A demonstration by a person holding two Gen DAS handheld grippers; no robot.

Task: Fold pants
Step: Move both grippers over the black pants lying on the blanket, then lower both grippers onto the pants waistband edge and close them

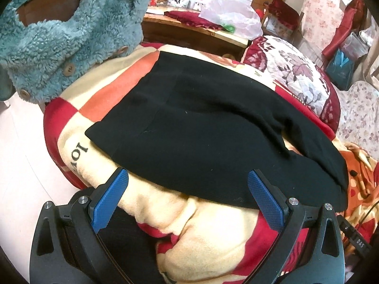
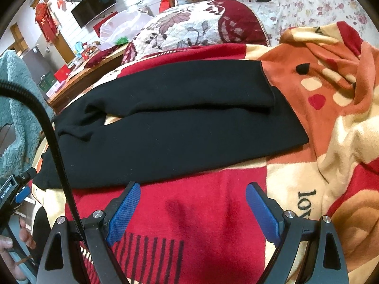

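Black pants (image 1: 201,127) lie spread on a red, cream and orange blanket (image 1: 208,234), waist end toward the left wrist view. In the right wrist view the pants (image 2: 170,139) show both legs side by side, the far leg lying partly over the near one, cuffs to the right. My left gripper (image 1: 188,179) is open, its blue pads at the near edge of the waist, holding nothing. My right gripper (image 2: 193,193) is open and empty, just short of the near leg's edge, over red blanket (image 2: 203,220).
A teal fleece jacket (image 1: 71,47) hangs at the left. A floral cushion (image 1: 296,75) lies beyond the pants. A wooden table (image 1: 189,30) with a plastic bag stands behind. The left gripper's body (image 2: 11,189) and a black cable (image 2: 59,146) show at the left of the right wrist view.
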